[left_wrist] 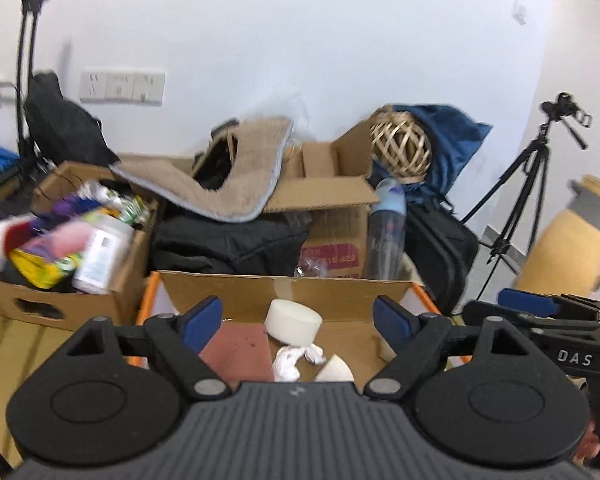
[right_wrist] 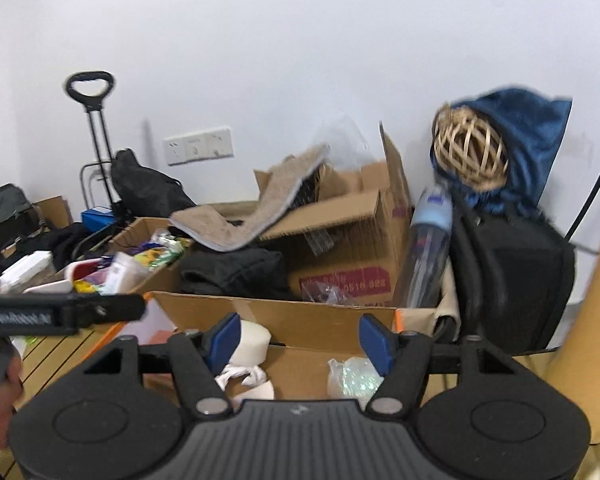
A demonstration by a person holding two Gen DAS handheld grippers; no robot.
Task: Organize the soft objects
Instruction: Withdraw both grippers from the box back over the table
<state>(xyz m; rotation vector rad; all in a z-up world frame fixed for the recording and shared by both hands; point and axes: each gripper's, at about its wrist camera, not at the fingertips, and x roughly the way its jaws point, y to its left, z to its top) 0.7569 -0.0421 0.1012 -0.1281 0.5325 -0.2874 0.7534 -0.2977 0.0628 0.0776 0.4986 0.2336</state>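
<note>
Two claws, both mine, hang over the open box [left_wrist: 284, 292]. My left claw [left_wrist: 298, 322] stands wide, blue pads [left_wrist: 204, 322] well apart with nothing between them, and my right claw [right_wrist: 300, 338] is likewise spread and empty.

Down in the box lie the soft things. A white foam puck [left_wrist: 294, 322] sits tilted near the back wall; just in front of it is a crumpled white cloth [left_wrist: 294, 360], and beside that a pale wedge [left_wrist: 335, 369]. A pink sponge sheet [left_wrist: 240, 354] lies flat to the left of the cloth. From the right wrist view I also see a clear crinkly bag [right_wrist: 354, 378] on the box floor, to the right of the cloth and apart from it.

Beyond the box, a beige mat [left_wrist: 236, 176] droops over another carton [left_wrist: 332, 216], a bottle [left_wrist: 386, 232] stands upright beside that carton, and a wicker ball [left_wrist: 400, 146] rests against blue fabric [left_wrist: 448, 140]. At left, a box of clutter [left_wrist: 60, 248] is blurred.
</note>
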